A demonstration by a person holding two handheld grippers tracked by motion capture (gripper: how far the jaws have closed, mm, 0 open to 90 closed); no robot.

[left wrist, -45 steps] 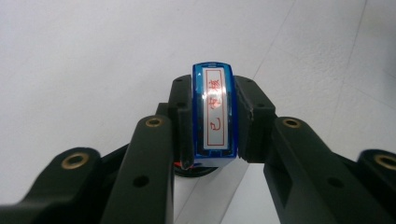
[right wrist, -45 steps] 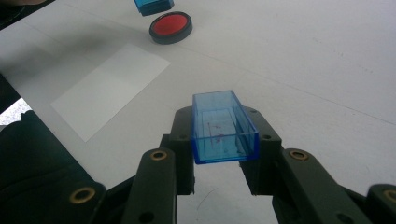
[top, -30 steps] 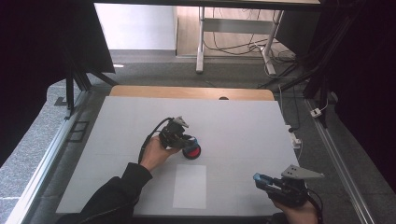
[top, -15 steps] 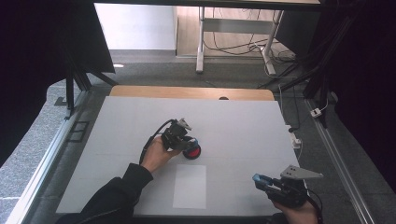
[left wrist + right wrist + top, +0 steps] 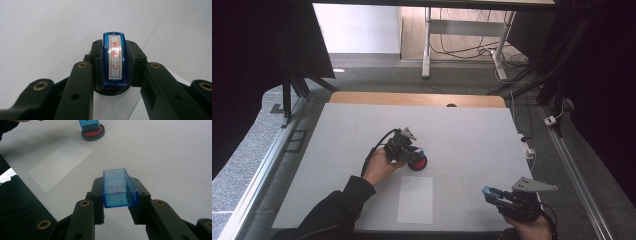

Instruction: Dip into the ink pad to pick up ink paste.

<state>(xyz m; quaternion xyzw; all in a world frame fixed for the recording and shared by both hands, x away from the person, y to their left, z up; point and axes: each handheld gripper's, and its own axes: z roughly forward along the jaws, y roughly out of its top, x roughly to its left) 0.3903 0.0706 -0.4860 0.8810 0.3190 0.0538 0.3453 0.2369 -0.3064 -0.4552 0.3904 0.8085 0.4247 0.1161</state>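
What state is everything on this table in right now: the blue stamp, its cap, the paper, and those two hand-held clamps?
Blue transparent stamp: uncapped, upright on the round red and black ink pad, clamped in the left gripper.
Blue transparent rectangular cap: off the stamp, open side up, clamped in the right gripper.
White paper sheet: flat on the white table, no print on it.
Left gripper: jaws shut on the stamp.
Right gripper: jaws shut on the cap.

This looks like a lab or recording studio rather than a home. A bare white counter (image 5: 362, 125) stands between black curtains (image 5: 257, 60) on metal frame rails (image 5: 257, 170), with loose cables (image 5: 462, 50) trailing over a grey carpeted floor (image 5: 377, 77) beneath a desk frame (image 5: 428, 42) behind.
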